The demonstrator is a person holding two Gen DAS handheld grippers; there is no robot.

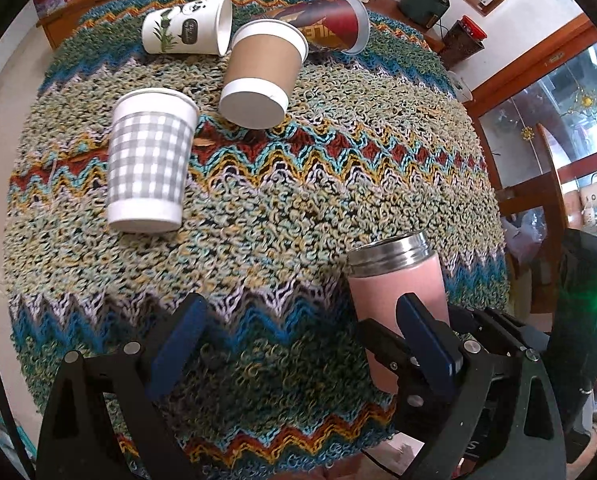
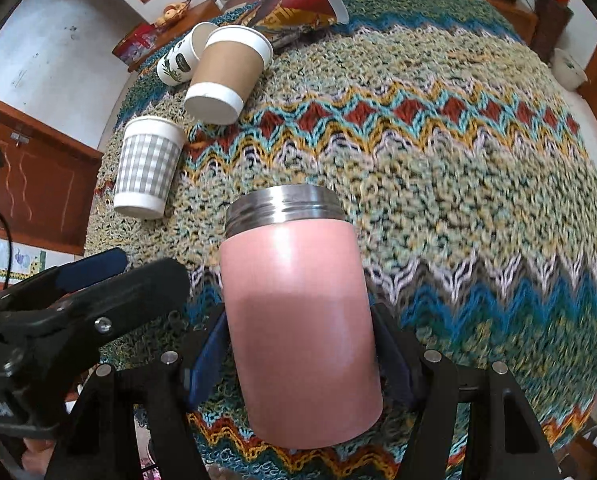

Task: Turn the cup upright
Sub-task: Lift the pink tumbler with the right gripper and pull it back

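My right gripper is shut on a pink steel tumbler, its threaded metal mouth pointing away and up, held just above the knitted cloth. The tumbler also shows at the lower right of the left wrist view. My left gripper is open and empty, low over the near part of the cloth, just left of the tumbler. Its arm shows at the left of the right wrist view.
Several paper cups lie on their sides further back: a grey-checked one, a brown one, a panda-printed one and a tall red one. A wooden chair stands to the right of the table.
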